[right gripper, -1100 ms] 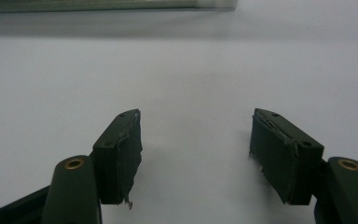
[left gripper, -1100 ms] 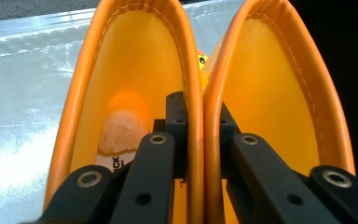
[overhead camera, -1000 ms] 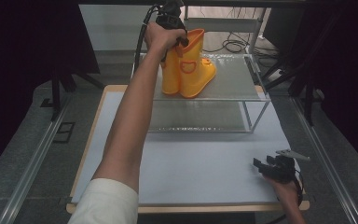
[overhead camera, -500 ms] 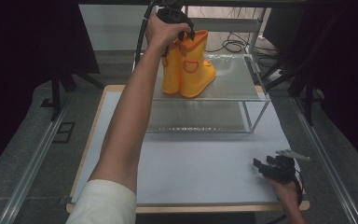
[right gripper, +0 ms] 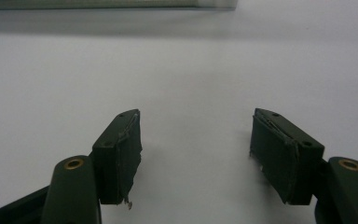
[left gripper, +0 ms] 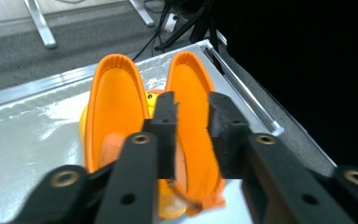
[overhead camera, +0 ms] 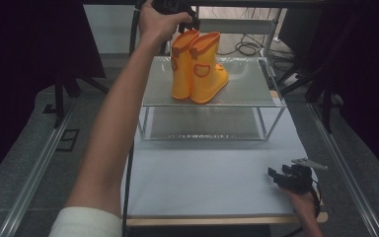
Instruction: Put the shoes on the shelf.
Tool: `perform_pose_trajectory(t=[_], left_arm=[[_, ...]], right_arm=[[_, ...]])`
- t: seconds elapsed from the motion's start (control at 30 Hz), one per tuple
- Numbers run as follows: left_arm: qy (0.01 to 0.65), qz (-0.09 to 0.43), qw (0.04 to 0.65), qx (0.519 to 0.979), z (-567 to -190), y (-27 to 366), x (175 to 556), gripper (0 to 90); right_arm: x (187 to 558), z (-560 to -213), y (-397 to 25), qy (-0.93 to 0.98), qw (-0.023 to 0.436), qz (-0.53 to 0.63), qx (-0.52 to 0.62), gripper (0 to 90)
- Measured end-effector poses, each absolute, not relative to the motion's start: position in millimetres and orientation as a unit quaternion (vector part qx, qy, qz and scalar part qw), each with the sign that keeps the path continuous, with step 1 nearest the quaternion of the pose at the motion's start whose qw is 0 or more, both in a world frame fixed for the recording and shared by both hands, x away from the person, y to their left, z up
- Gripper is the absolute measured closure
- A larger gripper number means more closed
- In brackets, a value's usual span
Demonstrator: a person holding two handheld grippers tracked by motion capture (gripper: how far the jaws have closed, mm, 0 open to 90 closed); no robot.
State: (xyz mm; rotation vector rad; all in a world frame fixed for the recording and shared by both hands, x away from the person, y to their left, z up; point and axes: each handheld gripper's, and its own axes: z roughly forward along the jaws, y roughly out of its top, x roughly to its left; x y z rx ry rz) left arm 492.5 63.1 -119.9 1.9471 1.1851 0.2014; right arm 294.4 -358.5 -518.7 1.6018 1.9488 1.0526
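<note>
Glass shelf (overhead camera: 246, 89); left hand-held gripper (overhead camera: 190, 22) partly cropped above boots (overhead camera: 197, 66)

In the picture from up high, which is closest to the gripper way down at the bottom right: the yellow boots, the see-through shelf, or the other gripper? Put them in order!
Measured from the right gripper, near the table's front right corner:
1. Clear shelf, its front edge mid-table.
2. Yellow boots, standing on top of the shelf, farther back.
3. Left gripper, above the boot tops, at the far end.

Dim, soft-focus frames; dark surroundings
</note>
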Motion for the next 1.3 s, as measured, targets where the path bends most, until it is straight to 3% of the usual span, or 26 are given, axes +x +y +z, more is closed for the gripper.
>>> perform_pose_trajectory(t=[0.23, 0.6, 1.3], left_arm=[[0.450, 0.084, 0.414, 0.787, -118.5, 87.4, 464.8, 89.5], [0.458, 0.087, 0.395, 0.792, -152.6, 120.7, 445.9, 90.0], [0.492, 0.064, 0.327, 0.804, -248.1, 139.2, 470.3, 90.0]], right_arm=[[294.4, -518.8, -358.4, 0.698, 0.203, 0.377, 0.574, 33.4], [294.3, -518.7, -358.2, 0.698, 0.204, 0.375, 0.574, 33.5], [294.2, -518.5, -357.9, 0.700, 0.205, 0.373, 0.574, 33.4]])
